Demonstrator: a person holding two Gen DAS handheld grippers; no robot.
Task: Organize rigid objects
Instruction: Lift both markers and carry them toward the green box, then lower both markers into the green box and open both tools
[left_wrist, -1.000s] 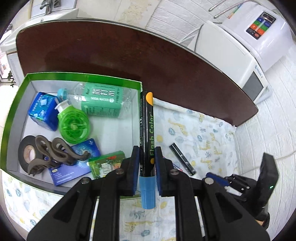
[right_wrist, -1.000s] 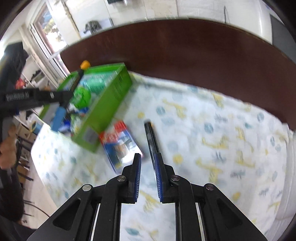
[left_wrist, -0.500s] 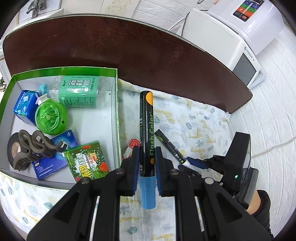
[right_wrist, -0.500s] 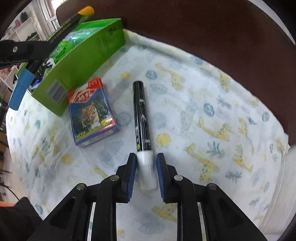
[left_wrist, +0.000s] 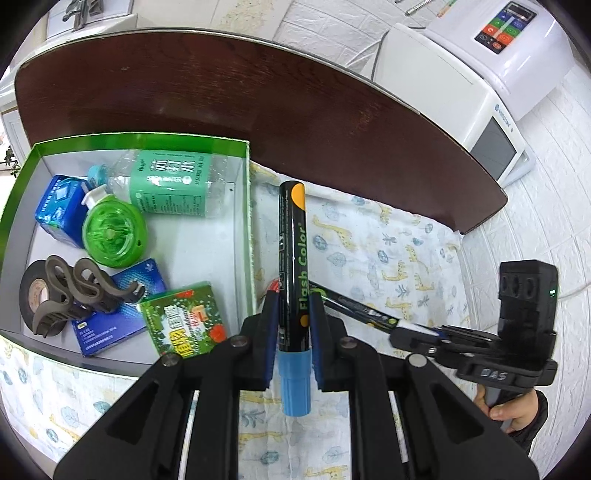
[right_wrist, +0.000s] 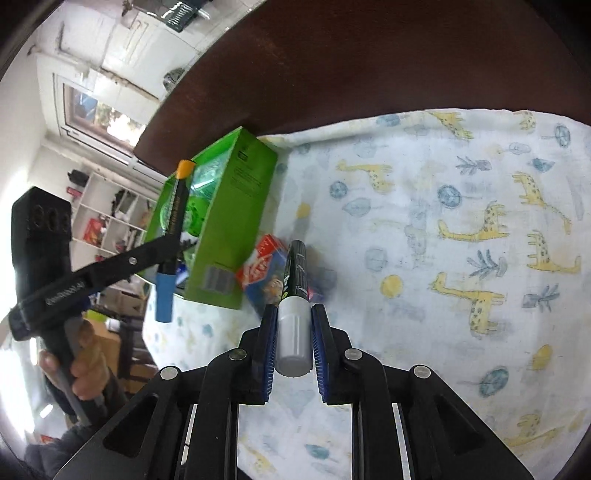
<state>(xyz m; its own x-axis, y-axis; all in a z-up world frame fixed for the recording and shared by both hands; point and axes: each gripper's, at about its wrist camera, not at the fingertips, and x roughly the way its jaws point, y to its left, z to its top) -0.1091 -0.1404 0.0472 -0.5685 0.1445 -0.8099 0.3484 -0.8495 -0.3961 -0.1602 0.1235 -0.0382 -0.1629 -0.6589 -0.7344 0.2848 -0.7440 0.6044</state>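
Observation:
My left gripper (left_wrist: 293, 312) is shut on a black "Flash Color" marker (left_wrist: 293, 258) with a blue cap and orange tip, held just right of the green box (left_wrist: 246, 221). The same marker shows in the right wrist view (right_wrist: 171, 221). My right gripper (right_wrist: 293, 314) is shut on a black marker with a white cap (right_wrist: 295, 291) and holds it lifted above the giraffe-print cloth (right_wrist: 443, 229). That marker and the right gripper (left_wrist: 402, 328) show at the right of the left wrist view.
The green box holds a soda water bottle (left_wrist: 170, 182), a green round container (left_wrist: 112, 232), blue packs (left_wrist: 55, 210), a tape roll (left_wrist: 33, 295), a brown clip (left_wrist: 77, 291) and a green packet (left_wrist: 184, 323). A tiger-print card pack (right_wrist: 264, 273) lies beside the box. A white appliance (left_wrist: 480, 85) stands behind the brown table.
My right gripper closed on the white-capped marker and lifted it off the cloth. My left gripper kept hold of its marker and shifted slightly beside the box.

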